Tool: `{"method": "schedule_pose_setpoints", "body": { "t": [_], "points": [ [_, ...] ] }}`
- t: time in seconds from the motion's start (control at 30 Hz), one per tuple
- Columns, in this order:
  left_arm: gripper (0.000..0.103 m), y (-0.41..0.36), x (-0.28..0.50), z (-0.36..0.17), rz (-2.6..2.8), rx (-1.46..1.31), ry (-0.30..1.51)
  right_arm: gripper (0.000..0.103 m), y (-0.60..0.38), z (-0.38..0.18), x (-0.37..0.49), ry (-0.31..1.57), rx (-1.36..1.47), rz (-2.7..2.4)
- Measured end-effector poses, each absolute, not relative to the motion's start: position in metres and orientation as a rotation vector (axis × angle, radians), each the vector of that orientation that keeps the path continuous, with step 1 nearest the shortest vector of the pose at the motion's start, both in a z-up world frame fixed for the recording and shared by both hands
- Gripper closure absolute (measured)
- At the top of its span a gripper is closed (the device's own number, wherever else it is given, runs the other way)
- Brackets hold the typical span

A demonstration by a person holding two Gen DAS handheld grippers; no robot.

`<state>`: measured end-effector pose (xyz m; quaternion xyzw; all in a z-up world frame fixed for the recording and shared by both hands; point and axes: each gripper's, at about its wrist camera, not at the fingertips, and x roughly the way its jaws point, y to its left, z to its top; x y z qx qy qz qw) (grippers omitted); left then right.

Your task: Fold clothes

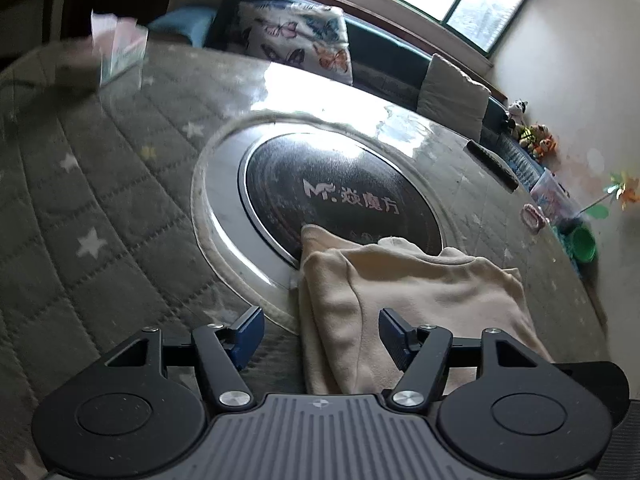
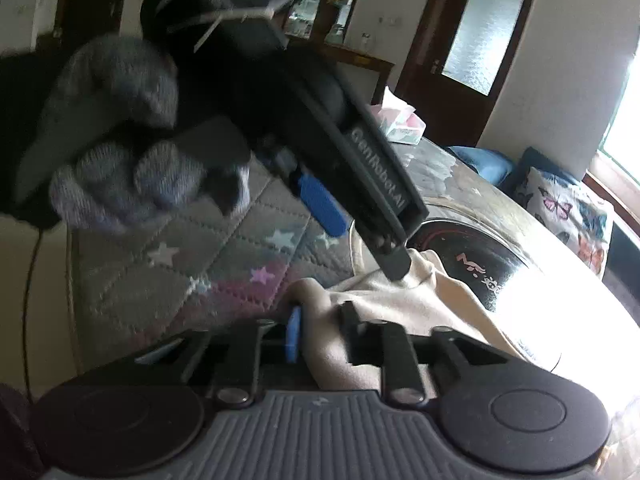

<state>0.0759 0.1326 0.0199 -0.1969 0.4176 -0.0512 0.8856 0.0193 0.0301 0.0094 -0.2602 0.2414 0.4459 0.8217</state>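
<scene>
Garment: a cream cloth, partly folded, lies on the table cover and reaches over the rim of the round dark plate in the middle of the table.
Weight: I judge it light; it looks like a thin fleece or knit.
Stiffness: soft and limp. It makes rounded folds and will sag from any one held point.
Surface: matt and a little fuzzy, so it should not slip between the pads.
Fragility: none that I can see, but a pull on one layer only can undo the fold.
Left gripper: the jaws stand spread and nothing is pinched; one pad hovers over the cloth's near edge, the other over the cover.
Right gripper: the jaws are nearly together and pinch a bunched fold of the cloth.
Where to hold: at an edge or a corner, taking all layers together, with the two grips well apart so the cloth stays flat.
Risk: the plate is glossy, so the cloth may slide on it.
</scene>
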Motion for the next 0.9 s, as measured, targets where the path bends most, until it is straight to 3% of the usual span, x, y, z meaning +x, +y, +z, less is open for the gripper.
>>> {"method": "schedule_pose_setpoints", "body": {
  "t": [0.37, 0.53, 0.7, 0.9],
  "points": [
    [0.039, 0.134, 0.083, 0.011, -0.099, -0.699, 0.944, 0.09, -0.015, 0.043, 0.039, 0.552, -0.278, 0.959],
    [0.078, 0.128, 0.088, 0.005, -0.103, -0.749, 0.96, 0.09, -0.022, 0.043, 0.036, 0.56, -0.259, 0.977],
    [0.084, 0.127, 0.089, 0.004, -0.087, -0.727, 0.965, 0.084, -0.037, 0.042, 0.035, 0.571, -0.22, 0.971],
    [0.084, 0.127, 0.087, 0.003, -0.093, -0.716, 0.954, 0.084, -0.091, 0.04, 0.062, 0.59, -0.146, 0.792]
  ]
}}
